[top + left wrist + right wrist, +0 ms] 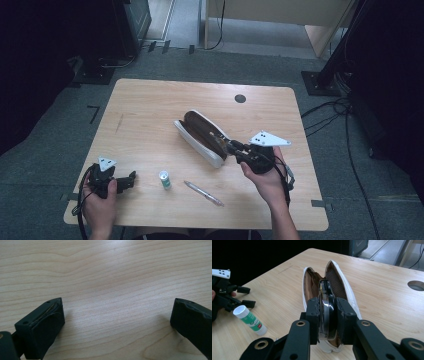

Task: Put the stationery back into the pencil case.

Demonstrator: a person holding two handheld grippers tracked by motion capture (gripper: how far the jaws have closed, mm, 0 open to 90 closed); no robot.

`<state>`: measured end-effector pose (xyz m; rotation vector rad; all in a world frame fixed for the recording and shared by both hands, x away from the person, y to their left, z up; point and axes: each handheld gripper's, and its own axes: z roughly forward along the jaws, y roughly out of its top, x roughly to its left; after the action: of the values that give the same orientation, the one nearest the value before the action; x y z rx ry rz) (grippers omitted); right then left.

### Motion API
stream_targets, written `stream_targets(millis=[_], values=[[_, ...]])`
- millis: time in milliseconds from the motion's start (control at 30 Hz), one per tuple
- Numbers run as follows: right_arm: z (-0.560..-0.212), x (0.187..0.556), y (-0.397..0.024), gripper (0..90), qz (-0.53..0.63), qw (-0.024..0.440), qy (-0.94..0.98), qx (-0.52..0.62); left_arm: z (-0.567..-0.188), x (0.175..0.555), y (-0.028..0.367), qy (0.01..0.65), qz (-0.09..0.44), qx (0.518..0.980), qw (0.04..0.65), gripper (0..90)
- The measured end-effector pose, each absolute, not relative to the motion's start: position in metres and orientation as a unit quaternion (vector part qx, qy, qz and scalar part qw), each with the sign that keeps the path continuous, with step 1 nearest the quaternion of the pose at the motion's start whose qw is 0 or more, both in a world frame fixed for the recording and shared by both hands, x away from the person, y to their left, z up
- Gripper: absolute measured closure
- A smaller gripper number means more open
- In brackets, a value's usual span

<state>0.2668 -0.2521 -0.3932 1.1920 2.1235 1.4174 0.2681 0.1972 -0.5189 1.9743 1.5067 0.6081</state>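
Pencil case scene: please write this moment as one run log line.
right gripper shut on black object over open pencil case | left gripper open, on table | glue stick, pen loose

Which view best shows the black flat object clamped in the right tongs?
The right gripper view: the black flat object sits edge-on between the right tongs, over the open pencil case. The high view gives a small dark shape at the case. The left gripper view looks at the bare table.
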Motion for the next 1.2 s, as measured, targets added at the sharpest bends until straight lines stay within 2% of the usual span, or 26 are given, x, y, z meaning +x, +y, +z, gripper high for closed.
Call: stream_targets(millis=[1200], values=[[-0.431, 0.333, -0.195, 74.4, 0.427, 0.175, 0.785, 0.412, -0.519, 0.268, 0.197, 0.564, 0.228, 0.740, 0.288, 0.0]])
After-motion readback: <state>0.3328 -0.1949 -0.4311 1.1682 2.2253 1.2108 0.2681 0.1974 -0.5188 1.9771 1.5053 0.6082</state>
